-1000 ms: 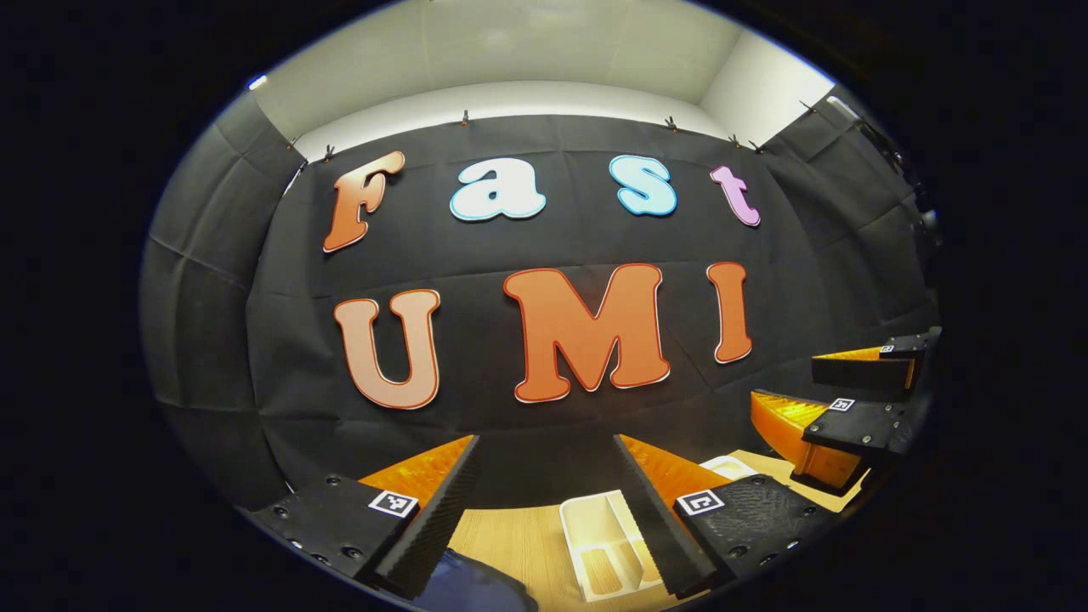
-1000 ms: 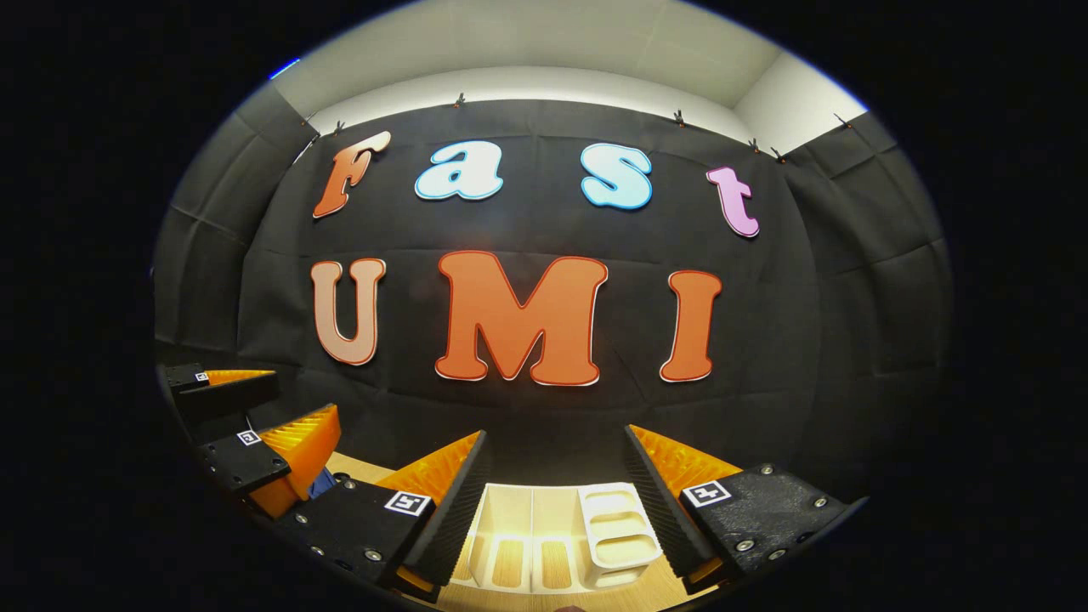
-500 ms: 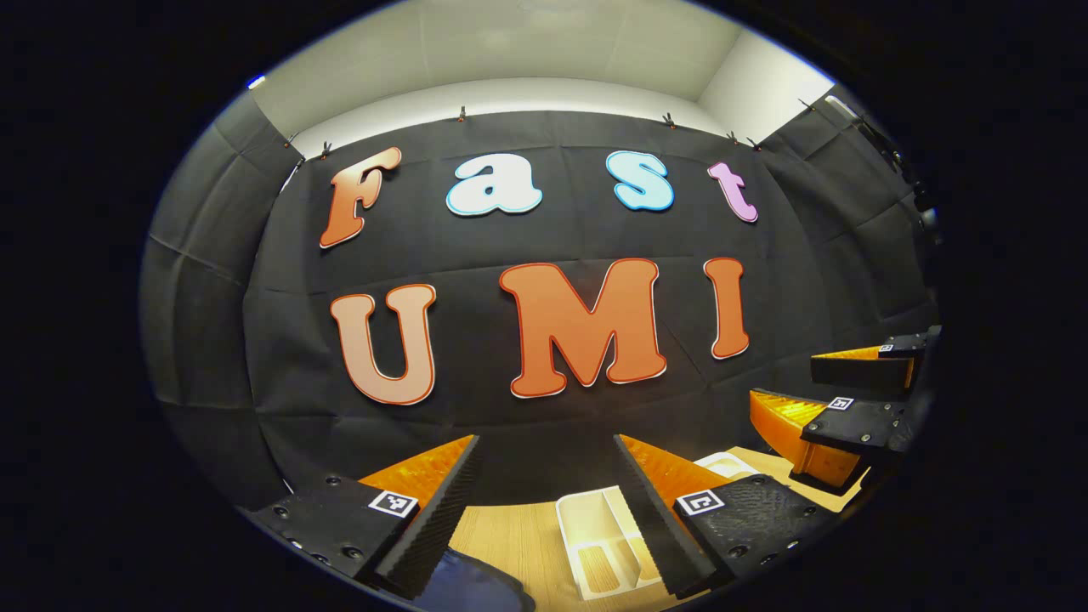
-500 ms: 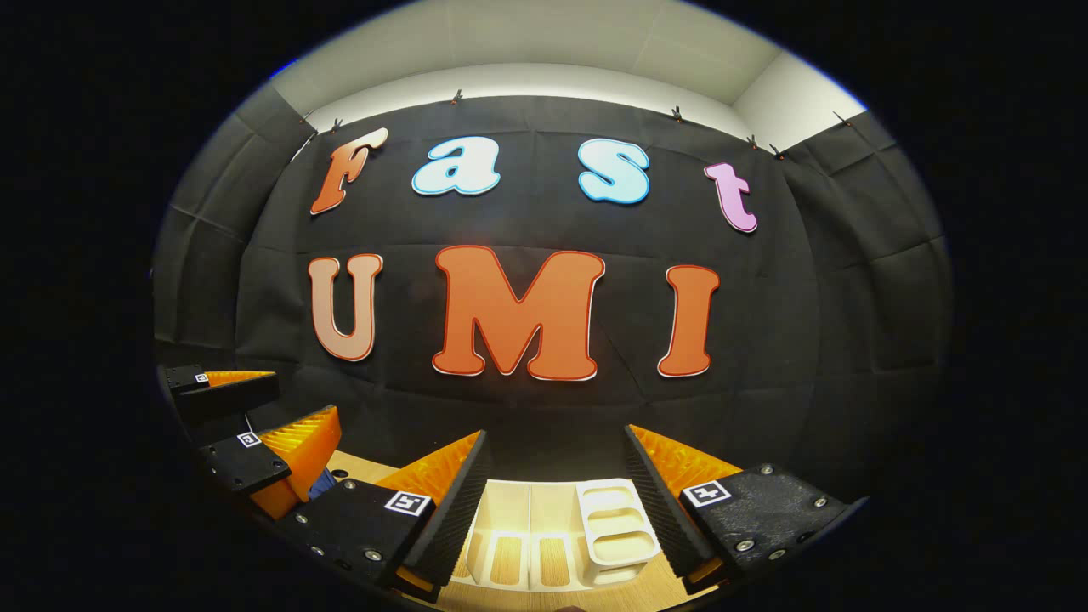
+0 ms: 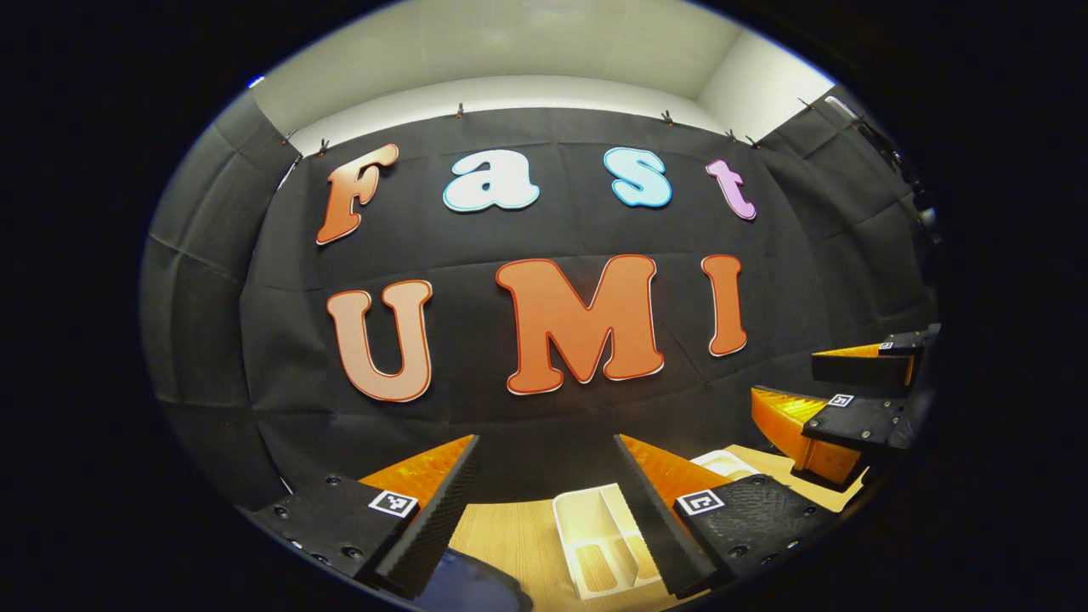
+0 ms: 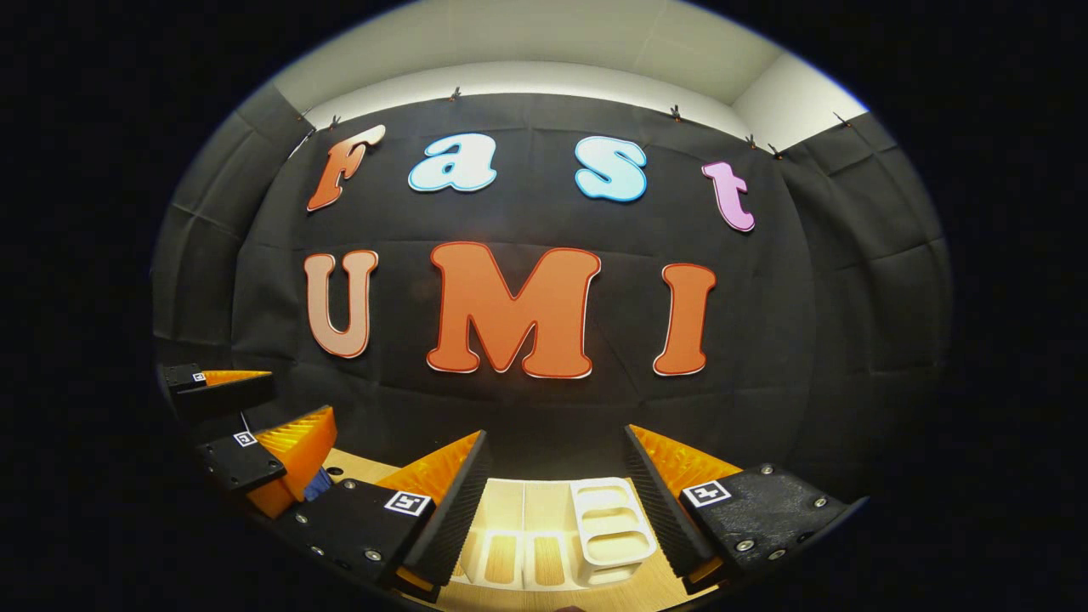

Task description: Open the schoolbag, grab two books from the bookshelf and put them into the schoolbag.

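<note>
Left gripper view: we see left gripper (image 5: 544,484) spread wide, holding nothing, raised over wooden table (image 5: 510,535). White bookshelf (image 5: 595,531) between and beyond its fingers; dark blue schoolbag (image 5: 472,586) at bottom edge, near left finger. Right gripper (image 5: 837,399) off to right, also gaping.

Right gripper view: we see right gripper (image 6: 557,489) wide apart, empty, bookshelf (image 6: 552,527) straight ahead below. Left gripper (image 6: 255,416) at far left, blue bag scrap (image 6: 318,484) beside it.

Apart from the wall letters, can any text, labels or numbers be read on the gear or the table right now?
No readable words or numbers.
Square tags on the left claw and right claw: black-and-white patterns, not text.
White bookshelf: no label visible.
</note>
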Demonstrator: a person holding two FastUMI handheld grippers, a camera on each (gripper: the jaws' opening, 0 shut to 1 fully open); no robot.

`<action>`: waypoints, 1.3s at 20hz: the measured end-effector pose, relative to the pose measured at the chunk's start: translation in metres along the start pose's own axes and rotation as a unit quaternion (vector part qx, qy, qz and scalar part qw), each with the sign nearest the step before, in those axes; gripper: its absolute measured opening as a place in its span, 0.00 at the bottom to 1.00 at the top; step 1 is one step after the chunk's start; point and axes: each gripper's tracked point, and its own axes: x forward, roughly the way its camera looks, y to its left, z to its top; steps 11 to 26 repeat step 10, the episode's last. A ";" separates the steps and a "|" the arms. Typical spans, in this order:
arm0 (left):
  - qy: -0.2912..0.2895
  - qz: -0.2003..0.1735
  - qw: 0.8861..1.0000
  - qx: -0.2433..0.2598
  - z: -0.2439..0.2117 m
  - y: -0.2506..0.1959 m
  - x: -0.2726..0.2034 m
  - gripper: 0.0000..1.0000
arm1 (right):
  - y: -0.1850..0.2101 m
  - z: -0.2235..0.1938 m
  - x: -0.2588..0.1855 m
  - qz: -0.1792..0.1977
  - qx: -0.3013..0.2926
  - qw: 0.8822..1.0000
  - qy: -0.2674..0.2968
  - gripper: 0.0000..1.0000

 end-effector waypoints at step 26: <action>0.002 -0.007 1.000 0.001 -0.001 -0.003 0.001 0.95 | -0.004 0.000 0.000 -0.004 -0.006 1.000 0.001 0.92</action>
